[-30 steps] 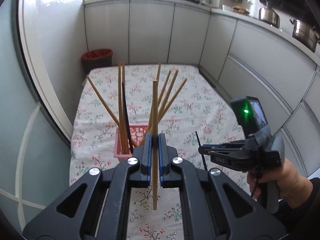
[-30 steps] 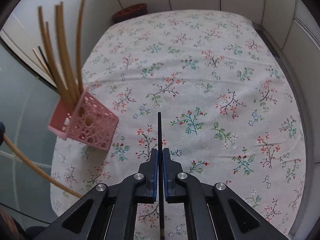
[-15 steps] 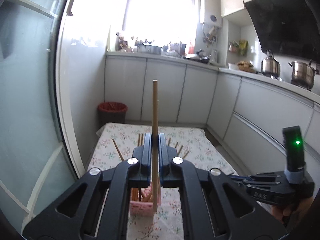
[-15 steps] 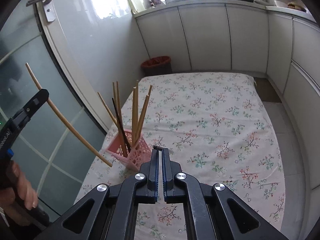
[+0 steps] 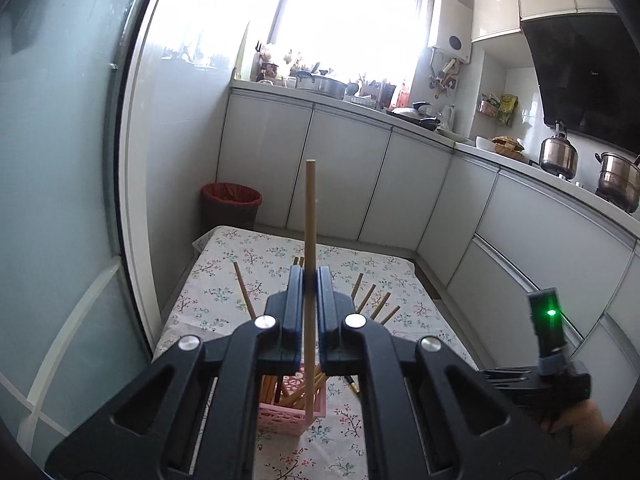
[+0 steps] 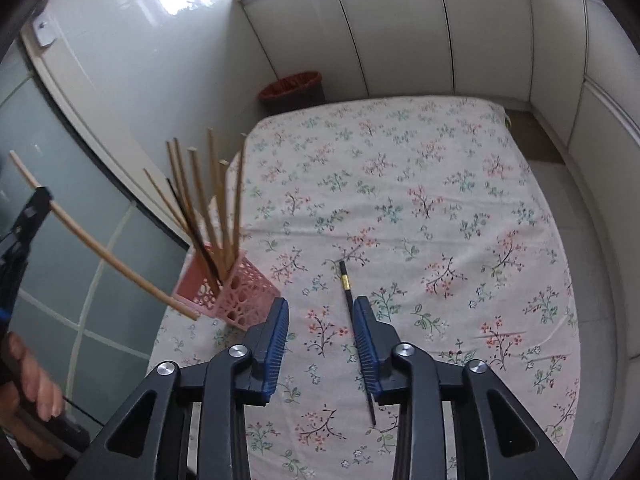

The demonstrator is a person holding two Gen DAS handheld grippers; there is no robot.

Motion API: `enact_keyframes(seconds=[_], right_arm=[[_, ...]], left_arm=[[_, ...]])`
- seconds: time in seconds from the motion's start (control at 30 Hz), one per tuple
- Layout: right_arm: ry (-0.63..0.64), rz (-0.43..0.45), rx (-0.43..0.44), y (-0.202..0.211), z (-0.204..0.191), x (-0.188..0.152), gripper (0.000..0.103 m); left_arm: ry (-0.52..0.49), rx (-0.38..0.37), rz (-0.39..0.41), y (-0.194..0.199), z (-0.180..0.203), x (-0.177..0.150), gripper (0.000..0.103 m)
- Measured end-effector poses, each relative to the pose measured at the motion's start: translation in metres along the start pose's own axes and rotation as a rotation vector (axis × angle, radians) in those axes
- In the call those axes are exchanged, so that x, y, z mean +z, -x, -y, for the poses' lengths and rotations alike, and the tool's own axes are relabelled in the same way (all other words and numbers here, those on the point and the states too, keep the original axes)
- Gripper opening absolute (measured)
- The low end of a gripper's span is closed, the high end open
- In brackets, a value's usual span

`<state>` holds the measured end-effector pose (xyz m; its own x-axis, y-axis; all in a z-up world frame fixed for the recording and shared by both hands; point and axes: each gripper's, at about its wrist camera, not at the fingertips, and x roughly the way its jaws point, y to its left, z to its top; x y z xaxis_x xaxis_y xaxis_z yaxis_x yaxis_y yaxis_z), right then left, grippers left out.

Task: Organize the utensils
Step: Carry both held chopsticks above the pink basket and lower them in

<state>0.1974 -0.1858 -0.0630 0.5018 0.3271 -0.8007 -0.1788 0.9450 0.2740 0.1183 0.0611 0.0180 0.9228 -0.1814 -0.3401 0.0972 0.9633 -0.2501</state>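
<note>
Chopstick (image 5: pixel 310 240) pinched upright in left gripper (image 5: pixel 308 312): lower tip-first into pink basket (image 6: pixel 244 300). Right gripper (image 6: pixel 320 344) opening, empty; black chopstick (image 6: pixel 354 324) loose on tablecloth (image 6: pixel 460 184).

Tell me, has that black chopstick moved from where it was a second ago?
Yes. The black chopstick was clamped in the right gripper; now the jaws are opening and it lies loose on the flowered tablecloth, right of the pink basket.
</note>
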Motion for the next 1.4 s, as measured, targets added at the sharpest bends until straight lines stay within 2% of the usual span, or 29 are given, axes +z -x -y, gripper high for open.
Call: enact_keyframes(seconds=[0.17,0.3,0.43,0.6,0.73,0.8,0.83,0.87,0.97,1.07,1.4], right_arm=[[-0.027,-0.166,-0.058,-0.065,0.021,-0.001,0.036],[0.003,-0.241,-0.076,-0.091,0.019,-0.008,0.036],[-0.011,-0.247,-0.085,-0.110,0.021,-0.004,0.035],[-0.001,-0.251,-0.100,-0.134,0.019,0.004,0.030],[0.023,-0.242,-0.108,-0.151,0.010,0.013,0.023],[0.036,-0.252,-0.133,-0.164,0.007,0.014,0.017],[0.047,-0.229,-0.150,-0.166,0.006,0.014,0.010],[0.059,-0.225,-0.161,-0.167,0.004,0.014,0.008],[0.050,-0.206,-0.174,-0.162,0.006,0.012,0.007],[0.024,-0.159,-0.172,-0.139,0.011,0.014,0.007],[-0.003,0.082,-0.066,-0.017,0.011,0.011,0.007]], left_arm=[[-0.003,-0.001,-0.018,0.001,-0.004,-0.002,0.007],[0.020,0.008,0.008,0.004,-0.013,0.002,0.007],[0.055,0.009,0.004,0.001,-0.017,0.005,0.007],[0.045,0.014,0.007,0.003,-0.015,0.004,0.007],[0.055,0.026,0.010,0.003,-0.017,0.004,0.007],[0.060,0.031,0.014,0.002,-0.017,0.004,0.007],[0.061,0.034,0.016,0.002,-0.017,0.004,0.007],[0.064,0.038,0.022,0.001,-0.017,0.004,0.007],[0.061,0.047,0.052,0.002,-0.016,0.004,0.007],[0.052,0.047,0.079,0.002,-0.014,0.003,0.007],[0.005,0.083,0.079,-0.014,-0.003,-0.001,0.007]])
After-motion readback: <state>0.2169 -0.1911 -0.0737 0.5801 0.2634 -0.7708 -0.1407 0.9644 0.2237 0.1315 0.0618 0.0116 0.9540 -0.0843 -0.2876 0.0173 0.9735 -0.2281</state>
